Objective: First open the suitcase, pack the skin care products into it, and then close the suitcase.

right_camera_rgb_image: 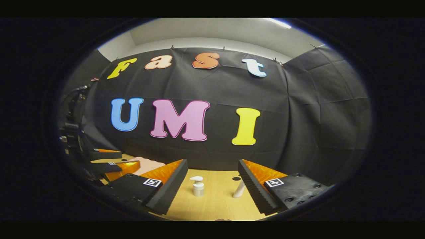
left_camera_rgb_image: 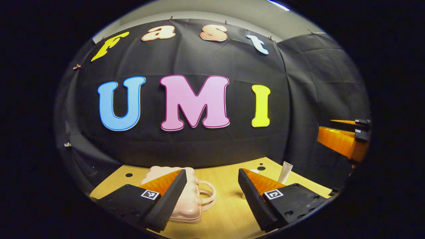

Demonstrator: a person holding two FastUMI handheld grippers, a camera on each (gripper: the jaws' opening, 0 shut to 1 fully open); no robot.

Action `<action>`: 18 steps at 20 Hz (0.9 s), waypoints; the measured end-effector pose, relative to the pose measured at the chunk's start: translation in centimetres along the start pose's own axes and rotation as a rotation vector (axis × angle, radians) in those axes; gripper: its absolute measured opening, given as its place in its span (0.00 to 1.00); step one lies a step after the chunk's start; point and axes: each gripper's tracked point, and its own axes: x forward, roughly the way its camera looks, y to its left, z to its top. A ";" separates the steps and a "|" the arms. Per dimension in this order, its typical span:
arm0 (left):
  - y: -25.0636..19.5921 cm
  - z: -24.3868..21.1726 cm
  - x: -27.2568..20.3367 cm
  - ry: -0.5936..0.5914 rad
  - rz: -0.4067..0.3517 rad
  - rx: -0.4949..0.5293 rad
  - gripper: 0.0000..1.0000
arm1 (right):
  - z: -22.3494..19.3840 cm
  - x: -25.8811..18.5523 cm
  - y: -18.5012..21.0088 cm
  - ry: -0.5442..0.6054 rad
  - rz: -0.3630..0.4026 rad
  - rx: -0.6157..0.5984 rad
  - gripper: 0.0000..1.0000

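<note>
Here, at the outset: two pairs of tongs hang above a pale wooden tabletop (right_camera_rgb_image: pixel 212 202) with nothing in hand.

Step in hand: by the look of it the opening one, since the pink suitcase (left_camera_rgb_image: pixel 186 199) lies shut on the tabletop and both skin care products stand outside it.

Left tongs (left_camera_rgb_image: pixel 212 192): spread wide and empty, raised off the tabletop, the suitcase just below and behind the left-hand finger in the left gripper view, with its looped handles (left_camera_rgb_image: pixel 207 194) facing the gap.

Right tongs (right_camera_rgb_image: pixel 212 184): likewise spread wide and empty, aimed at the products rather than the case.

Pump bottle (right_camera_rgb_image: pixel 198 186): small, white, upright, standing between the fingers in the right gripper view.

Tube (right_camera_rgb_image: pixel 239 189): white, leaning slightly, just beside the right-hand finger there, near the bottle but apart from it.

Next move calls for: probably bringing the left tongs down to the suitcase to find its closure or lid edge; the fastening cannot be made out from here, so the grip point is a guess. The right tongs may need to steady the case.

Surface: light wood grain, with a few dark round holes (left_camera_rgb_image: pixel 128 175) near the far edge.

Room: a booth walled in creased black cloth pinned along the top, a pale ceiling and a strip light (right_camera_rgb_image: pixel 278 22) above.
</note>
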 end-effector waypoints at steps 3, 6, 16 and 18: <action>-0.9 -2.8 4.8 0.054 -0.006 -0.004 0.99 | -1.3 0.7 -1.0 0.015 -0.005 -0.026 0.96; -1.8 -6.5 9.7 0.133 -0.010 -0.020 0.98 | -3.2 1.4 -1.6 0.038 0.002 -0.067 0.97; -1.5 -18.3 18.9 0.398 0.117 -0.021 0.97 | -8.5 5.2 -3.9 0.177 0.026 -0.047 0.97; -1.4 -19.4 19.6 0.443 0.138 0.007 0.87 | -8.5 6.4 -4.8 0.176 0.012 -0.036 0.97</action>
